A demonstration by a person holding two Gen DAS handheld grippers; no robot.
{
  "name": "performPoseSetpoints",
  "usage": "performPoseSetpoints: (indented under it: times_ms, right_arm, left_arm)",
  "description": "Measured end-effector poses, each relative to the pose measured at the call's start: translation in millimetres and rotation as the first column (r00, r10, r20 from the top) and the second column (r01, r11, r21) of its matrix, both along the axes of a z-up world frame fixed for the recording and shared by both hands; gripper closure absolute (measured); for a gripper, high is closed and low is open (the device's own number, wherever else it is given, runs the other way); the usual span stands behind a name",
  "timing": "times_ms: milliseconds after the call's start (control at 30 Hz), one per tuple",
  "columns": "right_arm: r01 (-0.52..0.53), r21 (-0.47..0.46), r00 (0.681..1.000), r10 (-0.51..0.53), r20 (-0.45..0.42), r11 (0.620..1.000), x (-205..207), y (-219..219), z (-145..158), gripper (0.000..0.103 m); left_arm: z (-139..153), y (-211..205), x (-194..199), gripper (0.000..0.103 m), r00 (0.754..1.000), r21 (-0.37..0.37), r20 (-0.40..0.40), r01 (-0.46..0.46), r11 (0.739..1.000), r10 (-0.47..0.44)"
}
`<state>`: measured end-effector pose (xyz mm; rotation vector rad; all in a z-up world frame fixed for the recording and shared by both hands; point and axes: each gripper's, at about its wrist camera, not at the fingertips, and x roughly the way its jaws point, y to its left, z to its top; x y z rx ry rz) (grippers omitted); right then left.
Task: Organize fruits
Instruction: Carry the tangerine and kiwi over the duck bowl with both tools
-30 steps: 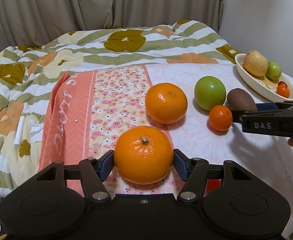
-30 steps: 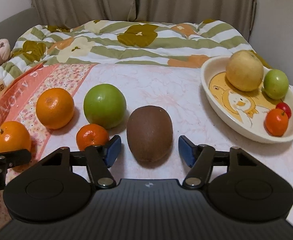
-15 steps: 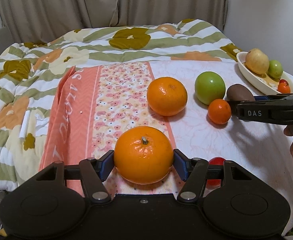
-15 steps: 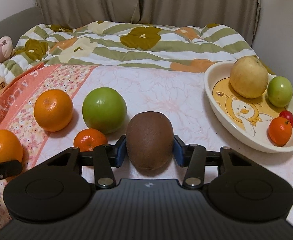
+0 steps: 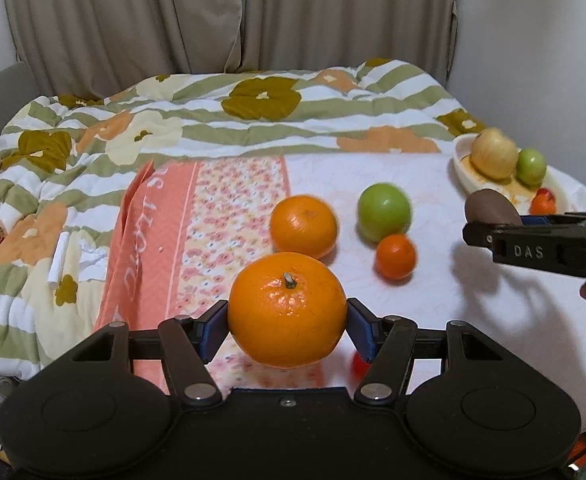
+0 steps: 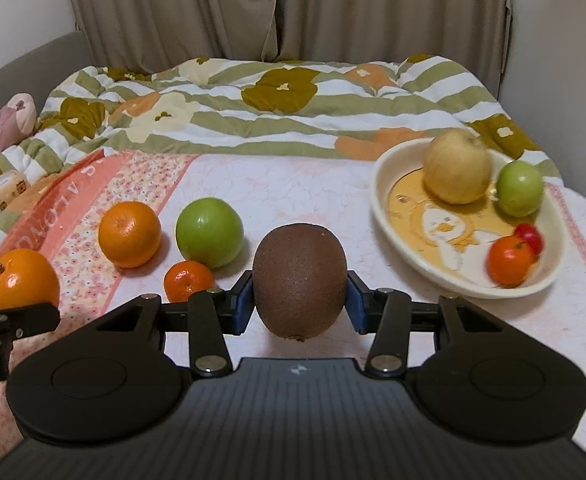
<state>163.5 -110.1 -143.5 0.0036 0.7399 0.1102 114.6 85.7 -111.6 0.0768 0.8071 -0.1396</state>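
My left gripper (image 5: 288,322) is shut on a large orange (image 5: 288,309) and holds it above the cloth. My right gripper (image 6: 299,302) is shut on a brown kiwi (image 6: 299,281), lifted off the cloth; the kiwi also shows in the left wrist view (image 5: 491,209). On the cloth lie a second orange (image 6: 129,233), a green apple (image 6: 209,232) and a small mandarin (image 6: 188,280). The cream bowl (image 6: 389,208) at the right holds a yellow pear (image 6: 457,166), a small green apple (image 6: 519,188), a mandarin (image 6: 511,261) and a red cherry (image 6: 529,236).
The fruit lies on a white and pink floral cloth (image 6: 285,184) over a bed with a striped flower quilt (image 6: 277,112). A small red fruit (image 5: 359,364) sits below my left gripper. Curtains (image 6: 293,8) hang behind. A wall stands at the right.
My right gripper closed on the kiwi and lifted it. My left gripper rose with the large orange. Both views now look from higher up.
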Motion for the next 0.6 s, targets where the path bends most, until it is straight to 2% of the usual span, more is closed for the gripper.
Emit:
performPoseSetpoints:
  times_ms: [333,600]
  right_arm:
    - [0.004,-0.002,1.000,-0.004,0.020,1.000,-28,-58,50,0.042]
    - [0.026,-0.003,0.999,-0.026,0.037,1.000,-22,-118,70,0.042]
  left_arm:
    - [45,-53,-8,0.037,0.999,-0.024,0.034,0.030,0.999,-0.029]
    - [65,-104,10,0.037,0.996,-0.044,0.065,0.067,0.997,-0.064]
